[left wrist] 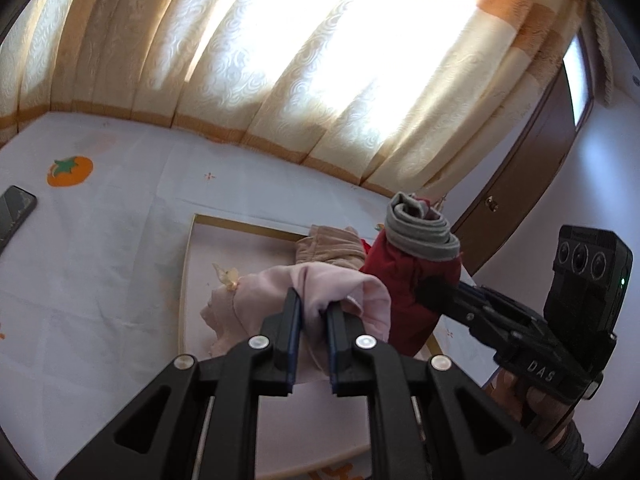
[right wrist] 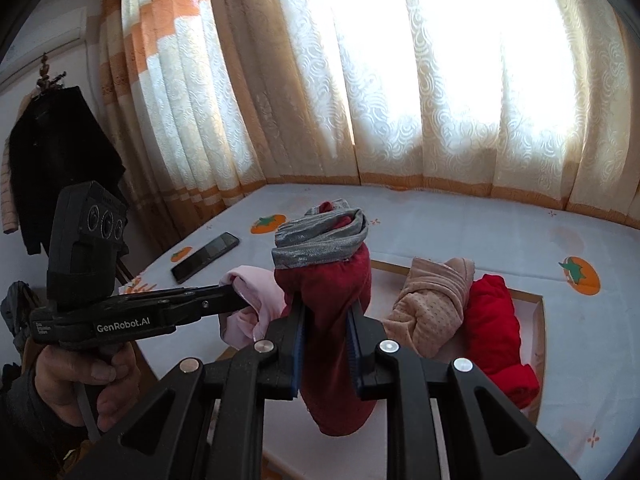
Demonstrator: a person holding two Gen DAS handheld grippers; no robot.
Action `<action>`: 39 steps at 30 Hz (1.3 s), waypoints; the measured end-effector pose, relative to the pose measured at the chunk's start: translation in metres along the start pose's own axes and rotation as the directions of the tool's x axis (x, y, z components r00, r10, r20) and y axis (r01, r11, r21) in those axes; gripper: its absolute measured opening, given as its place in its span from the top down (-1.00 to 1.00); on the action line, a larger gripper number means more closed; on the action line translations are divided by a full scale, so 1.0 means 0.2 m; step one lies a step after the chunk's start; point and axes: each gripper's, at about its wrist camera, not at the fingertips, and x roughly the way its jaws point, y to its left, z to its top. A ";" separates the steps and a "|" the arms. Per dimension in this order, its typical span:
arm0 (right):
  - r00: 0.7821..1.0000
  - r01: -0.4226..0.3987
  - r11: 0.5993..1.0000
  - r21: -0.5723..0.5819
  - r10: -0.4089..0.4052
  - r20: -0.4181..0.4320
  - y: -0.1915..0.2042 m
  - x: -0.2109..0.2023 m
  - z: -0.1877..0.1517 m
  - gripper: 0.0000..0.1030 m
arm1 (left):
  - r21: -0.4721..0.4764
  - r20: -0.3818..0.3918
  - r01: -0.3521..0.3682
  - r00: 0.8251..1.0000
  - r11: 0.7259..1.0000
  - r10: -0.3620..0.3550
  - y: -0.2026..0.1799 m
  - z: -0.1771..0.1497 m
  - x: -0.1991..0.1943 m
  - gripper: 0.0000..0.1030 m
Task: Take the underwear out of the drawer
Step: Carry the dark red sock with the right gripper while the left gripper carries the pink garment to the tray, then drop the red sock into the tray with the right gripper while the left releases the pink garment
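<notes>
My left gripper is shut on a pale pink underwear and holds it above the drawer tray. It also shows in the right wrist view, with the pink underwear. My right gripper is shut on a rolled dark red underwear with a grey waistband, lifted above the tray. That roll shows in the left wrist view with the right gripper. A beige underwear and a bright red one lie in the tray.
The tray sits on a white cloth with orange persimmon prints. A black phone lies on the cloth at the left. Curtains hang behind. A dark coat hangs at far left; a brown door is at right.
</notes>
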 end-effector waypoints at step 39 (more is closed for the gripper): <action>0.997 0.032 0.992 0.123 -0.023 -0.073 -0.17 0.18 -0.05 -0.18 | -0.017 0.074 -0.220 0.973 0.975 0.221 0.17 0.21 0.21 -0.64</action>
